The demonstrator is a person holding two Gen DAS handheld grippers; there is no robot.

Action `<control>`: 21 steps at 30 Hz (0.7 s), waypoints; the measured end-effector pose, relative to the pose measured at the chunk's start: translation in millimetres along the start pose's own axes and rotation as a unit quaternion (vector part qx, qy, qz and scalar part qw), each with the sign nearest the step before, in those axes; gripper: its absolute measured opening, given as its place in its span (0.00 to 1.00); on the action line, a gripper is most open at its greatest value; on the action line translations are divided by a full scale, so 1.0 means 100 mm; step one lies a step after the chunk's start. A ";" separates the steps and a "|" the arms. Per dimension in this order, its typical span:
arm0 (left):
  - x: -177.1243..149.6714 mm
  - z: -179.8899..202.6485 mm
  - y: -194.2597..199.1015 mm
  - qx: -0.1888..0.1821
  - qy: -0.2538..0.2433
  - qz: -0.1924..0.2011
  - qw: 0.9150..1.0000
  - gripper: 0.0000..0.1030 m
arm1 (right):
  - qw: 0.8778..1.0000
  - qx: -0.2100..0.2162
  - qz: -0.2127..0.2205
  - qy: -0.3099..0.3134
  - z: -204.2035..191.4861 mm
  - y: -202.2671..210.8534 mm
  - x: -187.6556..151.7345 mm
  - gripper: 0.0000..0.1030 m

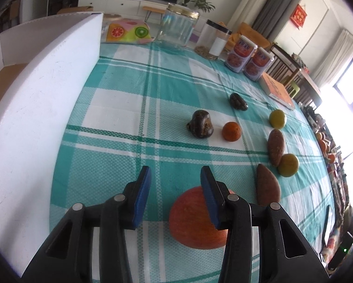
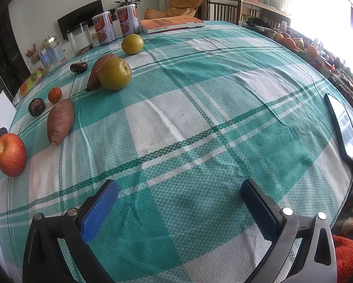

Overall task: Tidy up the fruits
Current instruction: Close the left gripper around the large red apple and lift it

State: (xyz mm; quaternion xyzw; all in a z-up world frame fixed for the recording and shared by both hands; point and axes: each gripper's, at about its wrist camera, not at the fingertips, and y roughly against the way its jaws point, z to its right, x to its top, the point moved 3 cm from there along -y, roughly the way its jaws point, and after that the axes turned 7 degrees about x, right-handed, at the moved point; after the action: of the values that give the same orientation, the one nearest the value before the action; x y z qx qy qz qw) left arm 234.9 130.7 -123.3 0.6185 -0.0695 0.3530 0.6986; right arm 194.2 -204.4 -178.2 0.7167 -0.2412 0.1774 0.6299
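A red apple [image 1: 195, 221] lies on the checked tablecloth just below and right of my left gripper [image 1: 175, 175], which is open and empty; its right finger overlaps the apple. Beyond lie two dark fruits [image 1: 201, 127] [image 1: 237, 101], a small orange [image 1: 231, 131], two sweet potatoes [image 1: 268, 184] [image 1: 276, 147] and two green pears [image 1: 288, 165] [image 1: 277, 118]. My right gripper [image 2: 180, 193] is open and empty over bare cloth. In the right wrist view the apple [image 2: 10, 154], a sweet potato [image 2: 59, 120] and a pear [image 2: 115, 73] lie at left.
A white cardboard box [image 1: 47, 89] stands at the left. Jars [image 1: 178, 27], two cans [image 1: 248, 57], a book [image 1: 279, 90] and a fruit-print pack [image 1: 128, 31] line the far edge. A phone [image 2: 345, 129] lies at the table's right edge. More fruit [image 2: 294, 43] sits by the window.
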 end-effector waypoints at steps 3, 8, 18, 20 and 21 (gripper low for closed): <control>-0.01 -0.06 0.02 -0.003 0.026 0.006 1.000 0.73 | 1.000 0.000 0.000 0.000 0.00 0.00 0.00 1.00; -0.11 0.13 -0.05 -0.018 -0.005 -0.004 1.000 0.74 | 1.000 0.000 0.000 0.000 0.00 0.00 0.00 1.00; -0.41 0.48 -0.20 0.084 -0.136 0.024 0.987 0.70 | 1.000 0.000 0.000 0.000 0.00 0.00 0.00 1.00; -0.42 0.45 -0.17 0.077 -0.138 0.022 0.987 0.70 | 1.000 0.000 0.000 0.001 0.00 0.00 0.00 1.00; -0.44 0.44 -0.16 0.075 -0.140 0.020 0.987 0.70 | 1.000 0.000 0.000 0.001 0.00 0.00 0.00 1.00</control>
State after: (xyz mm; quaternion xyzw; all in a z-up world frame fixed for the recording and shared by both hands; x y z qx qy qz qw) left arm 226.0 73.0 -149.9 0.7111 -0.1522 0.2808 0.6263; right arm 194.0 -204.1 -178.1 0.7162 -0.2409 0.1777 0.6304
